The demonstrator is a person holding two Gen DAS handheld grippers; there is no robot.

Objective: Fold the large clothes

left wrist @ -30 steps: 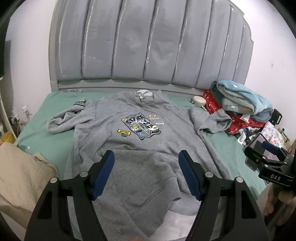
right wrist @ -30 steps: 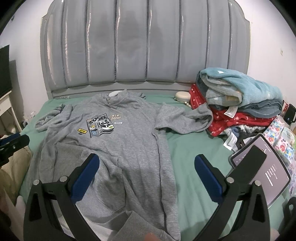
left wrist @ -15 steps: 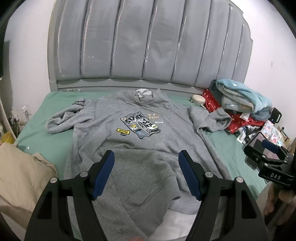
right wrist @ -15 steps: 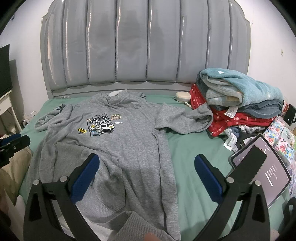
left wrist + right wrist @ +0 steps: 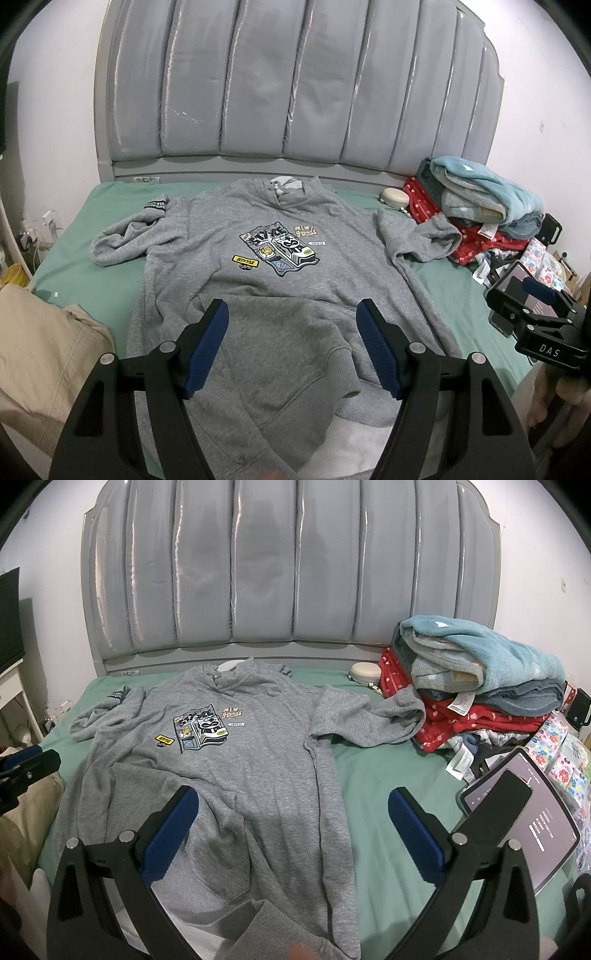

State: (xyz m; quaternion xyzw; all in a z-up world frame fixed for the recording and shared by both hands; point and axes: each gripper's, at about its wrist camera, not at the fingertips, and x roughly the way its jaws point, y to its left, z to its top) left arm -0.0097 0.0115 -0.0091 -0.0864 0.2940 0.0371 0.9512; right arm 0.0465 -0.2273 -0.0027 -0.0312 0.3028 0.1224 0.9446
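Lying flat on the green bed sheet (image 5: 107, 280), a grey printed cotton hoodie (image 5: 280, 295) below the grey padded headboard (image 5: 295, 92).
At lower frame, left gripper (image 5: 291, 350) and right gripper (image 5: 291, 834) hover with jaws apart, empty.

Left tool (image 5: 291, 347), black frame, blue ribbed pads, silver screws, right tool (image 5: 291, 834) alike

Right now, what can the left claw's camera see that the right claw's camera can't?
Only the left wrist view shows the beige cloth spread wide and the yellow basket. Only the right wrist view shows the tablet screen plainly and the dark screen by the wall. Both show the grey hoodie flat on the green bed and the pile of clothes.
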